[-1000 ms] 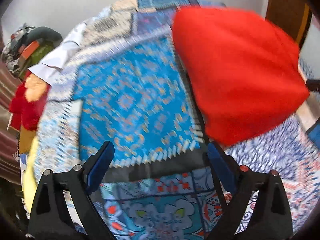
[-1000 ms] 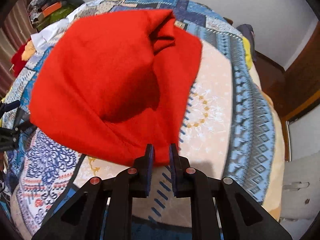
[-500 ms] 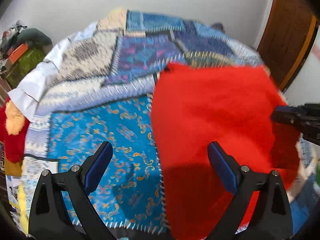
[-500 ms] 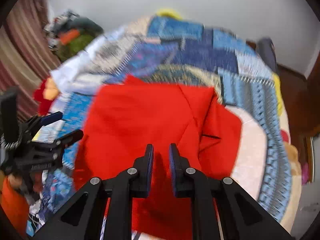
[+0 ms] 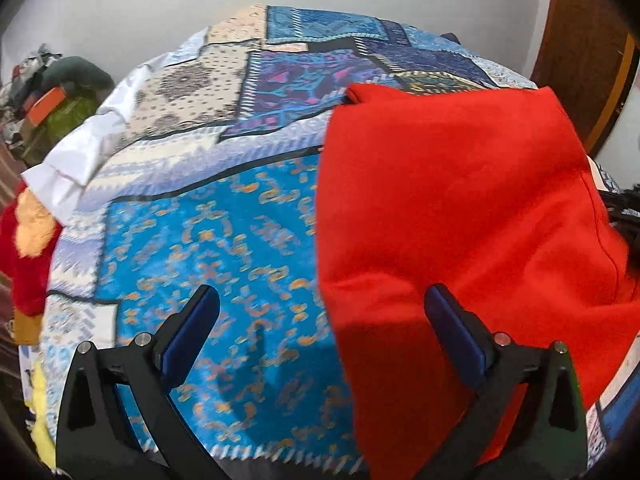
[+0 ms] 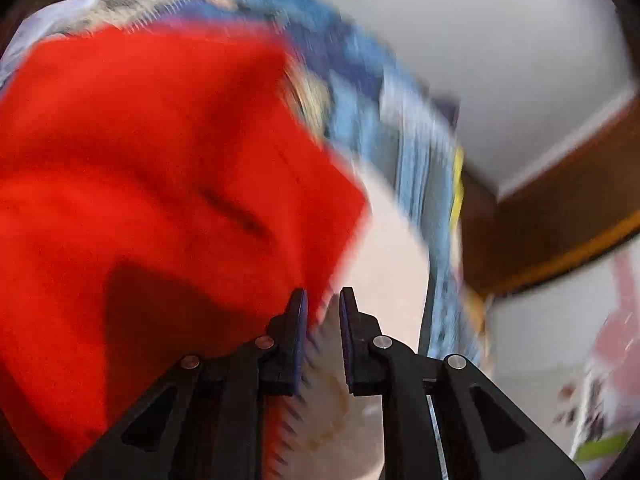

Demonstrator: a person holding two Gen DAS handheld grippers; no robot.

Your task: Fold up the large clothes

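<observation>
A large red garment (image 5: 460, 200) lies spread on the patterned bedcover (image 5: 200, 240), its right side bunched up higher. My left gripper (image 5: 322, 292) hovers over the garment's left edge. Its jaws are opening wide and the pads touch nothing. The cloth's edge runs beneath the gap, nearer the right finger (image 5: 452, 320). In the blurred right wrist view the red garment (image 6: 140, 160) fills the left half. My right gripper (image 6: 323, 292) is shut, with the garment's right edge running into its tips. It shows as a dark shape (image 5: 624, 204) behind the cloth in the left wrist view.
A heap of clothes and bags (image 5: 60, 92) sits at the bed's far left. A white sheet (image 5: 68, 168) and a red and yellow fuzzy item (image 5: 28, 232) lie below the heap. A wooden door (image 5: 580, 60) stands at the right, and brown wood (image 6: 540, 220) shows beyond the bed.
The red garment came down from the air onto the bedcover. My left gripper shifted toward its left edge and opened slightly wider. The right gripper swung right, staying shut.
</observation>
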